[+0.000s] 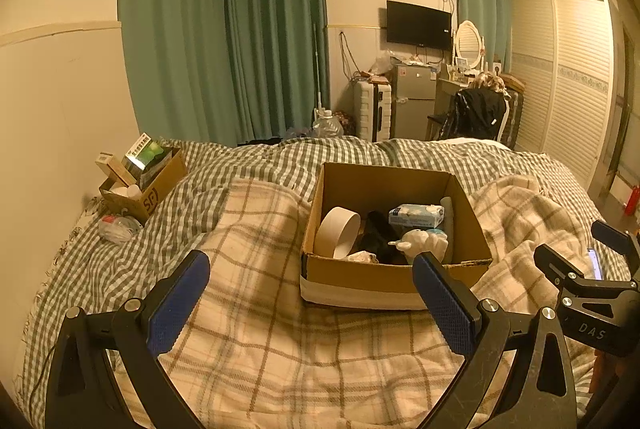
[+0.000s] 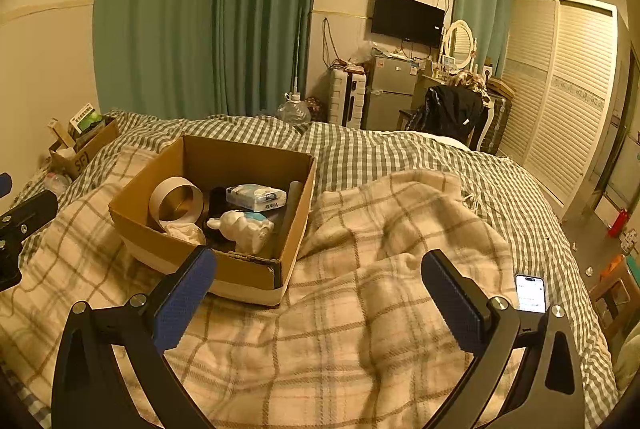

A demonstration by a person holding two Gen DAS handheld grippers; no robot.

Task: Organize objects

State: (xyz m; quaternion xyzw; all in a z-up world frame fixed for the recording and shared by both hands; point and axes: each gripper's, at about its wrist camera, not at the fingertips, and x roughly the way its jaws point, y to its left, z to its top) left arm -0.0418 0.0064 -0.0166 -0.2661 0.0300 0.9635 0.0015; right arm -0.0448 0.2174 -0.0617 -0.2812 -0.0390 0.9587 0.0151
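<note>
While both grippers hover above the plaid blanket (image 2: 360,329) on the bed, the left gripper (image 1: 310,293) and the right gripper (image 2: 320,293) each stand with jaws spread wide and nothing between them. The open cardboard box (image 1: 352,275) rests on the blanket near the middle of the bed; inside lie a wide tape roll (image 2: 176,203) against its left wall, a tissue pack (image 2: 256,197) printed "Vinda", a white figurine (image 2: 244,229) near the front wall, crumpled paper and something dark that cannot be identified. A second carton (image 1: 154,195) marked "SF" sits at the bed's far left edge, holding a green-labelled packet whose writing is too small to read. A lit phone (image 2: 531,293) lies by the bed's right edge.
</note>
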